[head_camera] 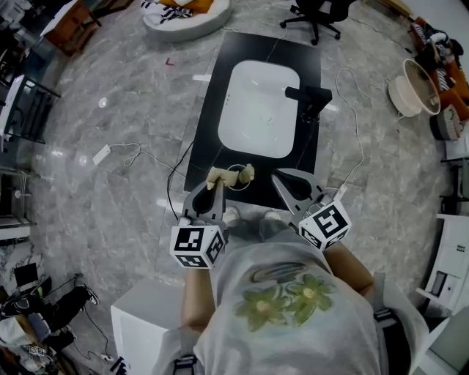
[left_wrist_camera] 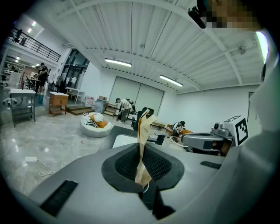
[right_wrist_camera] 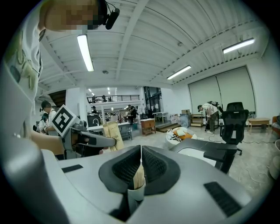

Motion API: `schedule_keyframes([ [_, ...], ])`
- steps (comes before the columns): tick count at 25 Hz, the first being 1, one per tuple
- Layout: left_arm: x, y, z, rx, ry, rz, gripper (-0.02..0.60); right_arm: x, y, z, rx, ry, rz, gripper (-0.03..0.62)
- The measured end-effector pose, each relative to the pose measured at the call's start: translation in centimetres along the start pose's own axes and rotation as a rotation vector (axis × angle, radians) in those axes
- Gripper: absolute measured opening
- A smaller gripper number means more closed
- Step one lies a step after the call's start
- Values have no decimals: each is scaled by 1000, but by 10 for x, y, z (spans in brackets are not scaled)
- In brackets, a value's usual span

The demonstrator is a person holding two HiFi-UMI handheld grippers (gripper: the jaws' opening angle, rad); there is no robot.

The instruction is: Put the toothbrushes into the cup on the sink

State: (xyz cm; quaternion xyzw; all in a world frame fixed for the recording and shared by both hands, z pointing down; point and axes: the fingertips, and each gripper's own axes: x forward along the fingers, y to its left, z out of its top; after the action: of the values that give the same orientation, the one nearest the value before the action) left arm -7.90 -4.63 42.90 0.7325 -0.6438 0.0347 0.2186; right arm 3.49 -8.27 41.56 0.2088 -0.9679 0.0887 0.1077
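A white sink basin (head_camera: 260,110) is set in a black counter (head_camera: 212,139) with a black faucet (head_camera: 308,95). A small white cup (head_camera: 236,178) stands at the counter's near edge with a tan packet (head_camera: 246,173) sticking out of it. My left gripper (head_camera: 214,183) is shut on a tan paper-wrapped toothbrush (left_wrist_camera: 143,131), held upright just left of the cup. My right gripper (head_camera: 278,176) is just right of the cup with its jaws shut (right_wrist_camera: 141,151); the cup (right_wrist_camera: 135,192) shows through the gap below them.
The marble floor around the counter carries loose cables (head_camera: 124,154). An office chair (head_camera: 315,15) and a round cushion (head_camera: 187,15) lie beyond the sink. A tan basket (head_camera: 418,88) stands at the right and a white box (head_camera: 143,322) beside the person.
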Motion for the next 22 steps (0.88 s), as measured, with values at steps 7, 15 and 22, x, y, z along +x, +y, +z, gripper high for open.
schedule_keyframes([
  [7, 7, 3, -10, -12, 18, 19, 34, -2, -6, -6, 15, 13, -5, 44],
  [15, 13, 8, -19, -15, 35, 35, 34, 1, -8, -6, 13, 12, 2, 44],
  [22, 19, 9, -27, -17, 55, 42, 35, 2, -10, -8, 17, 21, 7, 44],
])
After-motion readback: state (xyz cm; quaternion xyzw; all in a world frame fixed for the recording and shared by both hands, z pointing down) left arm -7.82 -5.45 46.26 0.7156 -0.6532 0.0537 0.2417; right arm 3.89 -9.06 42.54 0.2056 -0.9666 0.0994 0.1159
